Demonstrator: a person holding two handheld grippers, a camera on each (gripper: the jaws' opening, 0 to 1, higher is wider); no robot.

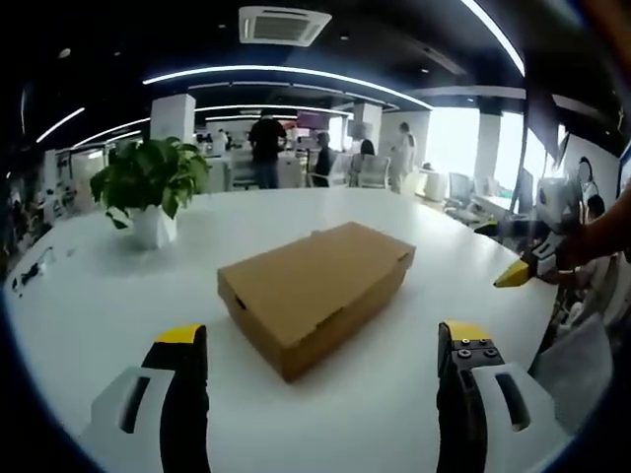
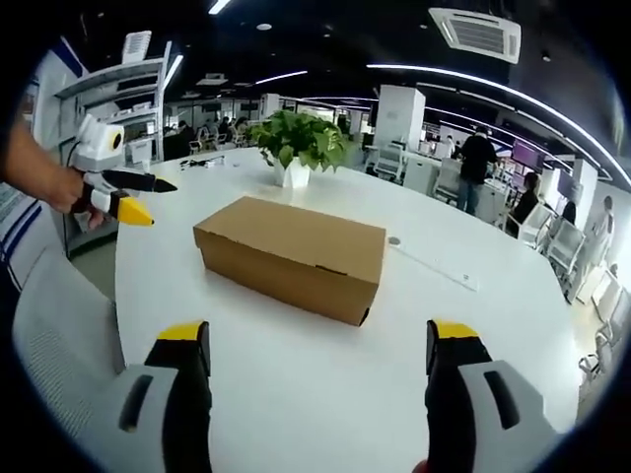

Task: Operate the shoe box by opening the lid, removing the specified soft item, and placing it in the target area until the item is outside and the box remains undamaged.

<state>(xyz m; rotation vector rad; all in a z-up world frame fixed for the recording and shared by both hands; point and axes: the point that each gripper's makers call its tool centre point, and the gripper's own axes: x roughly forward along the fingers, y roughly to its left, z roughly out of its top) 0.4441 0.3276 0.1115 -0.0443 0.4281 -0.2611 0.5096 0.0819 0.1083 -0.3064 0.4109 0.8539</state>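
A brown cardboard shoe box point(image 1: 314, 288) lies in the middle of the white round table point(image 1: 414, 394) with its lid down. In the left gripper view, my left gripper point(image 1: 322, 335) stands open just short of the box's near corner, touching nothing. My right gripper point(image 1: 525, 268) comes in from the right edge, held by a hand off the table's rim. In the right gripper view, the box point(image 2: 292, 252) lies ahead of my open right gripper point(image 2: 318, 330), whose jaws are empty. My left gripper point(image 2: 130, 197) hangs at the left, beyond the table edge.
A potted green plant point(image 1: 148, 187) in a white pot stands at the far side of the table, behind the box. A grey chair point(image 2: 59, 335) sits by the table edge. People stand and sit among desks point(image 1: 266, 148) far behind.
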